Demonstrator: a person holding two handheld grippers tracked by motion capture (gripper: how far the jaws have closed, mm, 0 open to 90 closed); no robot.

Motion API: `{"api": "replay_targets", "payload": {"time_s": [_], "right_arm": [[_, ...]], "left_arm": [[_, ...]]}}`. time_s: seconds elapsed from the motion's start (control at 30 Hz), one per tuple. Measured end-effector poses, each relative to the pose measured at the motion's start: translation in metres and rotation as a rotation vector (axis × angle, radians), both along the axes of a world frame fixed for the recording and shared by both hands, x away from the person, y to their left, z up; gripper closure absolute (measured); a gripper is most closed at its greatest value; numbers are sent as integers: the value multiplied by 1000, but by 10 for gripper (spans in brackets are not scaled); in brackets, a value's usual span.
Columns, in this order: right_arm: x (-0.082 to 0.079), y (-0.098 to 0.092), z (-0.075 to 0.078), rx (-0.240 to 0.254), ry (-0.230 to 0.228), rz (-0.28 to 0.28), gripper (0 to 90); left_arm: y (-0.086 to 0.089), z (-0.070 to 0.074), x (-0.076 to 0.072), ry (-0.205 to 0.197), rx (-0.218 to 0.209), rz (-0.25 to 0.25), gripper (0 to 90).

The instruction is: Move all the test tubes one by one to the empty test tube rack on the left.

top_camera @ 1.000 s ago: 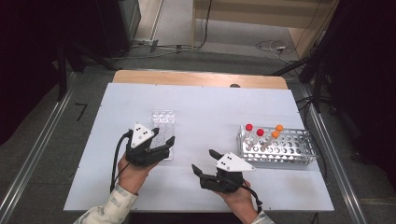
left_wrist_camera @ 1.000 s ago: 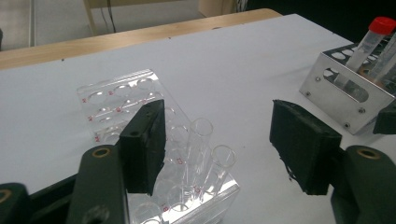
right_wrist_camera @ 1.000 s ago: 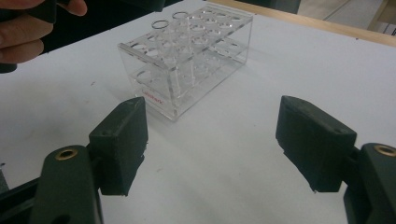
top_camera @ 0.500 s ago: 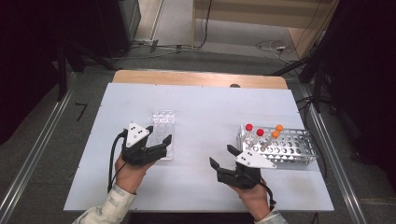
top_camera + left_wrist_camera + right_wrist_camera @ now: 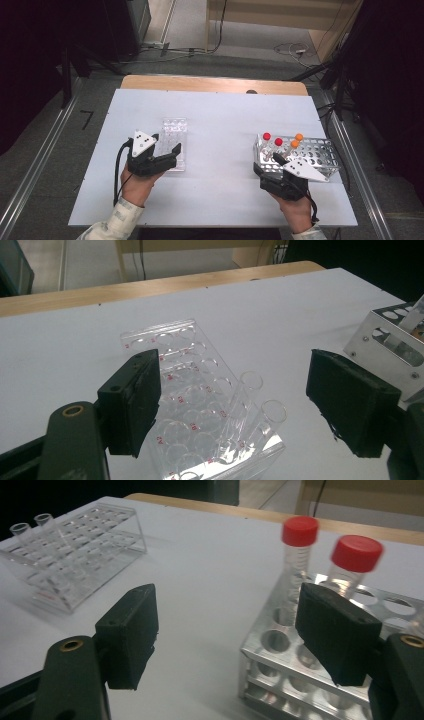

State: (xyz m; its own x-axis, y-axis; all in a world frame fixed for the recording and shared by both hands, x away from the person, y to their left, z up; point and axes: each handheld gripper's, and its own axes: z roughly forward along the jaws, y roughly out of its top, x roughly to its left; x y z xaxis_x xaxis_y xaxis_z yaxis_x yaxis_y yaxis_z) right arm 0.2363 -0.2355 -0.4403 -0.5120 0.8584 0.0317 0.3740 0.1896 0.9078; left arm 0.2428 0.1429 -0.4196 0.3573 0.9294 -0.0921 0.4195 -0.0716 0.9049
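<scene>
High view: left gripper (image 5: 164, 148) at the clear rack (image 5: 172, 144), toward the table's (image 5: 220, 115) left half, nearer the front edge than the back. Fingers wide and just been opening, one on each side of the rack's near end, pads off it. Left gripper view: rack between the two fingers (image 5: 135, 400), two open glass tubes (image 5: 252, 405) standing tilted in its near right corner, rest of the holes bare.

Right gripper (image 5: 267, 167) near the table's front right, just at the near left corner of the metal rack (image 5: 320, 152). Fingers wide, nothing between them. Right gripper view: left finger over bare table, right finger (image 5: 336, 630) in front of the metal rack's corner; touching or not, cannot tell. Two red-capped tubes (image 5: 299, 555) upright in the rack's near holes, two orange-capped tubes (image 5: 297, 140) farther back toward the right edge. Clear rack well apart, far left in that view.
</scene>
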Motion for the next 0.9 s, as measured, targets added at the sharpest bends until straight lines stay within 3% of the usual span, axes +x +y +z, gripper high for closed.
{"api": "replay_targets", "payload": {"time_s": [0.47,0.9], "right_arm": [[16,-15,-8,-12,-4,-88,255],[38,-18,-21,-31,-14,-148,453]], "left_arm": [[1,1,-1,-7,-5,6,225],[-3,0,-1,-2,2,-3,227]]}}
